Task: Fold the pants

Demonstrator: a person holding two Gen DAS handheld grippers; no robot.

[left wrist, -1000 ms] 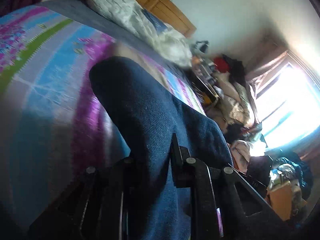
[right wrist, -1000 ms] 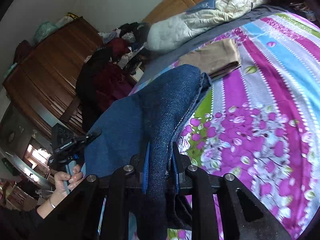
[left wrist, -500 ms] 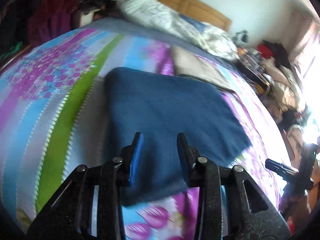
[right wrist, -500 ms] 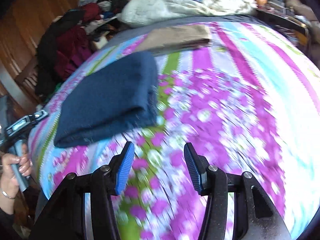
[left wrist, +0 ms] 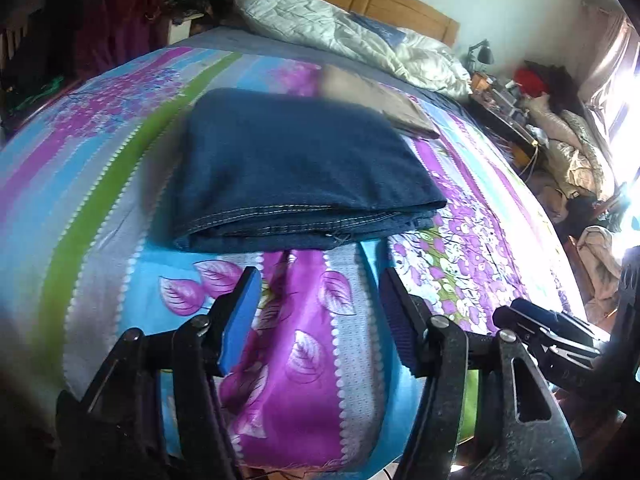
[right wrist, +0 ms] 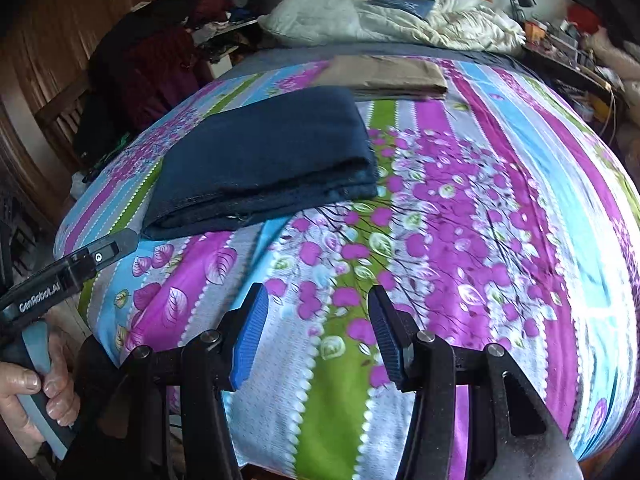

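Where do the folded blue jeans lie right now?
The folded blue jeans lie on the floral bedspread, left of centre in the right wrist view, just in front of the folded tan garment.

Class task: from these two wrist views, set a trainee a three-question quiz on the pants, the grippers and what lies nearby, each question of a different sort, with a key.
1. True or false: the left gripper is clamped on the blue pants.
2. Which item lies just beyond the blue pants on the bed cover?
A. a tan folded garment
B. a red towel
C. a black shoe
3. Fill in: the right gripper hangs above the bed cover with its jaws ____.

Key
1. False: both grippers are apart from the pants, jaws spread, and the pants lie folded on the cover.
2. A
3. open
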